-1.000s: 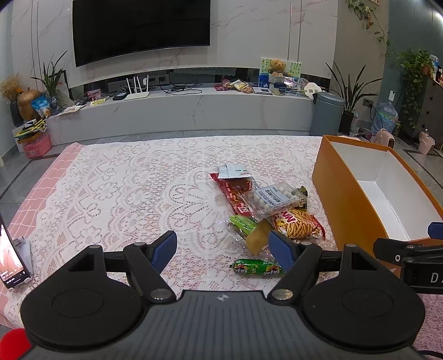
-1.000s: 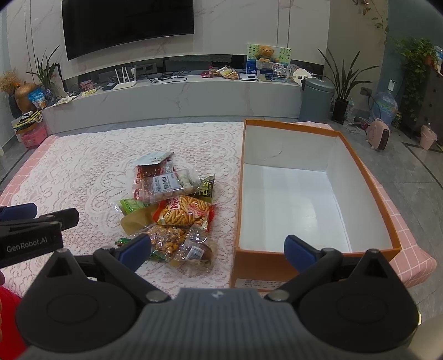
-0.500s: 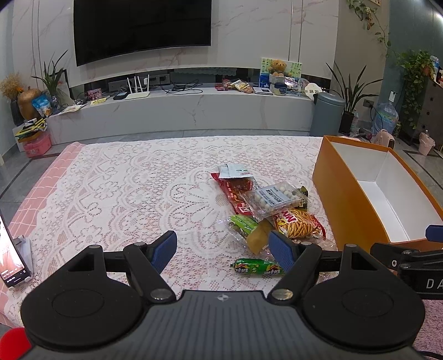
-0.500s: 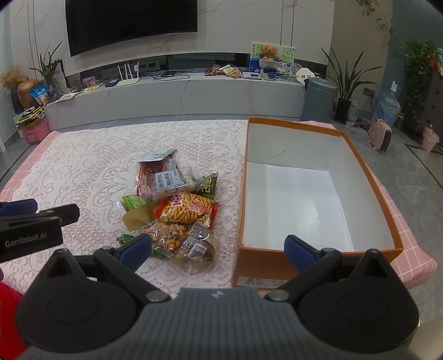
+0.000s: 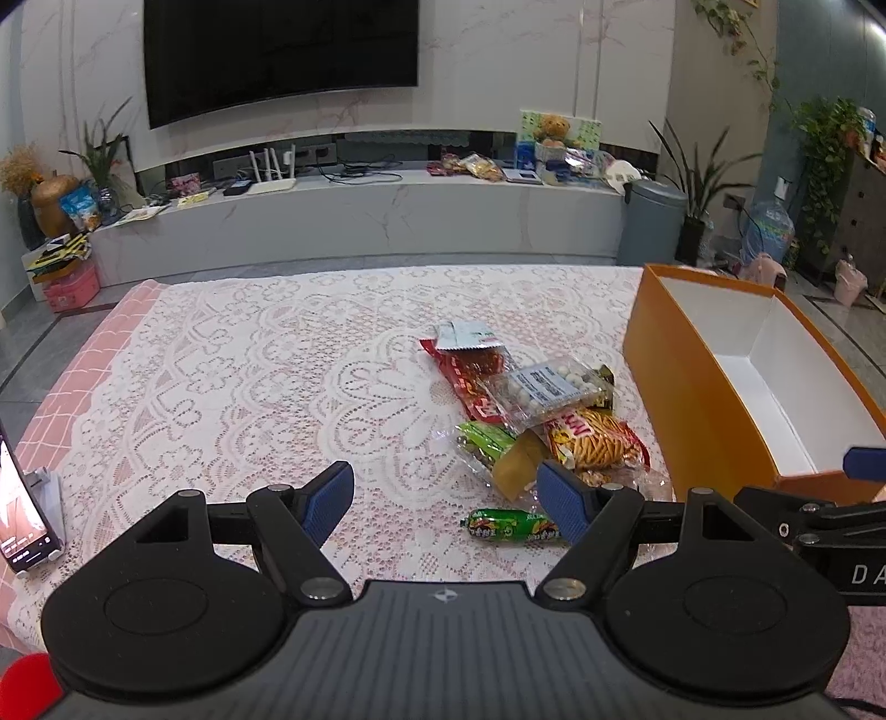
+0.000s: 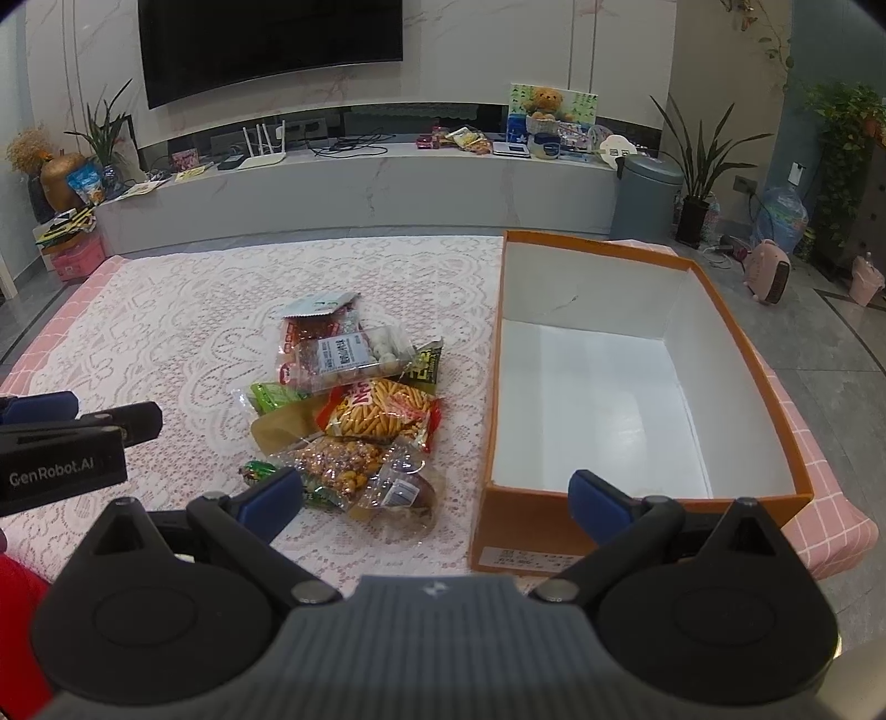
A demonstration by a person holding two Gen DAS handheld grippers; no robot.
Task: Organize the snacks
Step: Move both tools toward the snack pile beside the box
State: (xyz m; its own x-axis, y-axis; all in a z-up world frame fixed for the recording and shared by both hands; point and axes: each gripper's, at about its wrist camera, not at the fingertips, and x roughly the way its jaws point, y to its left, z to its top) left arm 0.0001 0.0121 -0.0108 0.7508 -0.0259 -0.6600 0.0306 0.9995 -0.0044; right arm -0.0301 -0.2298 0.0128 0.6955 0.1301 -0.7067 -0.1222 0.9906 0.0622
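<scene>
Where lace cloth (image 5: pixel 232 387) covers table, TV (image 5: pixel 277 50) beyond.

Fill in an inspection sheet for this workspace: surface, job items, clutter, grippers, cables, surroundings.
Surface: lace tablecloth over pink check cloth.
Job items: snack packets heaped left of orange box; the box holds nothing.
Clutter: phone propped at the left edge.
Grippers: left hand-held gripper and right hand-held gripper both open, holding nothing.
Cables: none on the table; some on the TV shelf.
Surroundings: television, bin, potted plants.
</scene>
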